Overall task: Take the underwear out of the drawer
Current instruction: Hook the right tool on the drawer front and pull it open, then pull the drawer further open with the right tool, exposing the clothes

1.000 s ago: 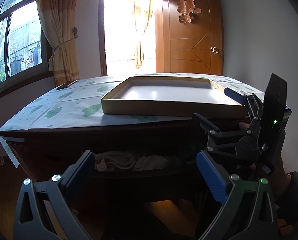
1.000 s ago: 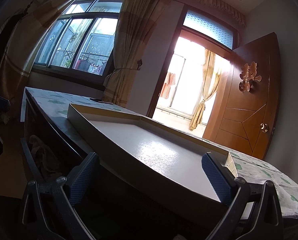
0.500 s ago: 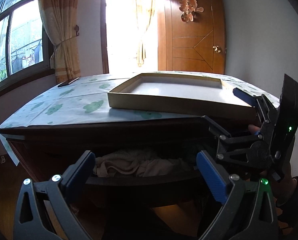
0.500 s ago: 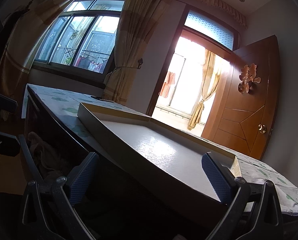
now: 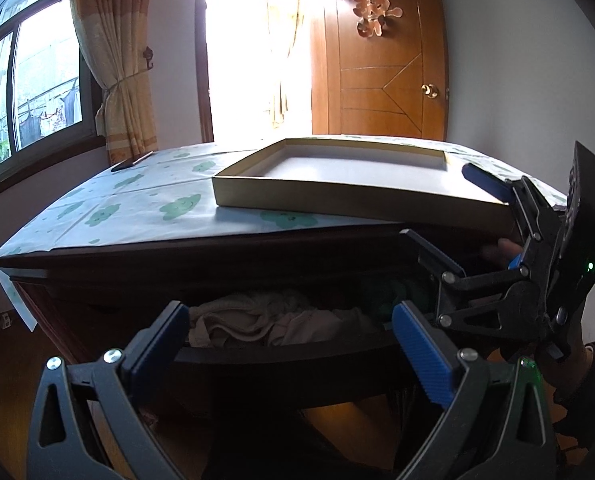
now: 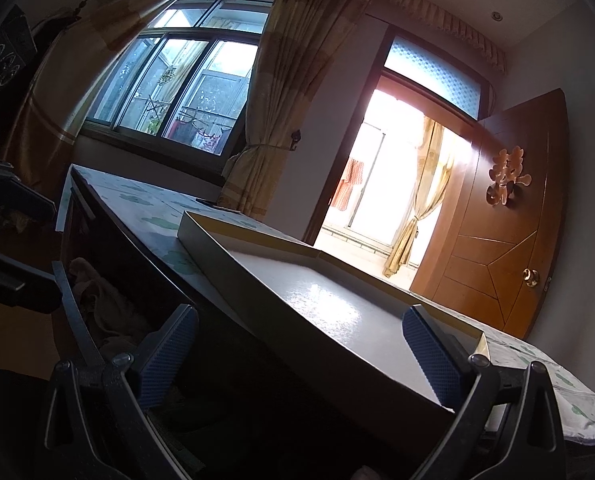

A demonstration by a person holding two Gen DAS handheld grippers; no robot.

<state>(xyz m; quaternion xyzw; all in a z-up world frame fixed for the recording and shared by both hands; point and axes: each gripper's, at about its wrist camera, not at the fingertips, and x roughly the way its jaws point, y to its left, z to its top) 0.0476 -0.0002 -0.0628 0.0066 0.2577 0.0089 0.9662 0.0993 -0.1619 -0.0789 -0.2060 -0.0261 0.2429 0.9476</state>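
The dark wooden drawer (image 5: 281, 356) stands pulled out below the dresser top. Crumpled beige underwear (image 5: 265, 318) lies inside it, with a darker green cloth (image 5: 393, 292) to its right. My left gripper (image 5: 293, 344) is open, its blue pads straddling the drawer's front edge just short of the beige pile. My right gripper (image 5: 457, 224) is open too, held by a hand at the drawer's right end beside the box. In the right wrist view my right gripper (image 6: 297, 352) frames the box, and the underwear (image 6: 105, 304) shows dimly at lower left.
A shallow gold-sided cardboard box (image 5: 337, 184) with a white floor sits on the dresser's cloud-patterned cover (image 5: 137, 208). A dark flat object (image 5: 131, 161) lies at the far left corner. Behind are a window, tied curtains, a bright doorway and an open wooden door (image 5: 385, 64).
The drawer has come further out, exposing more of the beige underwear. My left gripper has risen and closed in on the drawer front. The right gripper has shifted slightly right.
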